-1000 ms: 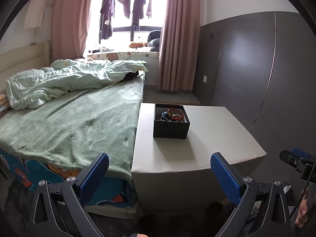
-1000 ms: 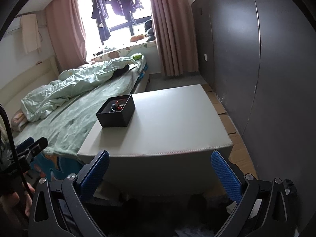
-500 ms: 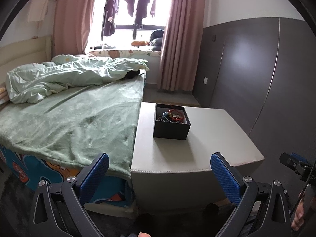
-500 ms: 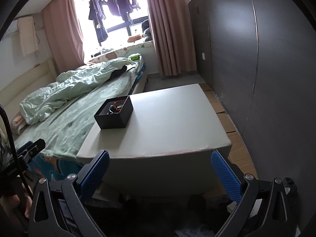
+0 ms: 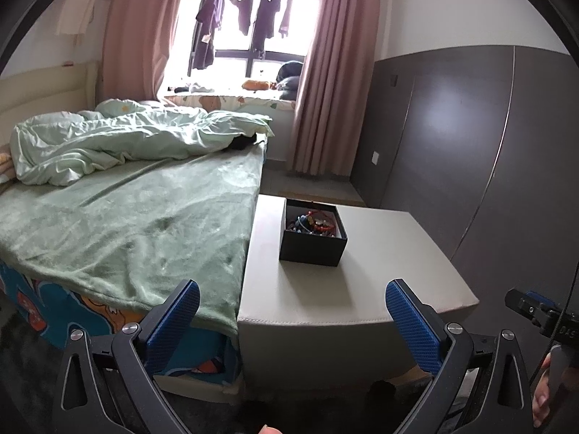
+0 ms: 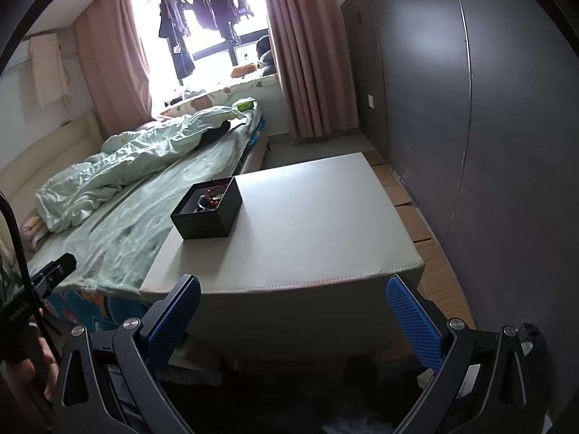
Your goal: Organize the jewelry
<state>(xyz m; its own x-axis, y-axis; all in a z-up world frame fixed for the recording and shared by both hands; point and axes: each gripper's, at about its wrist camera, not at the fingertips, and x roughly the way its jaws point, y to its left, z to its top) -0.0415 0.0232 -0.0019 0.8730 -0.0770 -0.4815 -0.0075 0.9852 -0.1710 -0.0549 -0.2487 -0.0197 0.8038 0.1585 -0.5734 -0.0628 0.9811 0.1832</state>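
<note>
Jewelry (image 5: 314, 222) sits heaped in black box (image 5: 312, 233) mid-frame on desk (image 5: 325, 289), sorted or not unclear; left tongs (image 5: 292, 307) & right tongs (image 6: 293, 305) both wide apart, empty.

Both wrist cameras look from low at the near end of the pale table (image 5: 347, 289), well back from it, toward the window (image 5: 253, 32). The left faces squarely; the right (image 6: 307, 231) angles leftward. Both share the black box (image 5: 313, 233) (image 6: 208, 209).

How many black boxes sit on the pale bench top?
1: an open black square box holding tangled jewelry, on the pale bench near its bed-side edge. Nothing else shows there.
</note>
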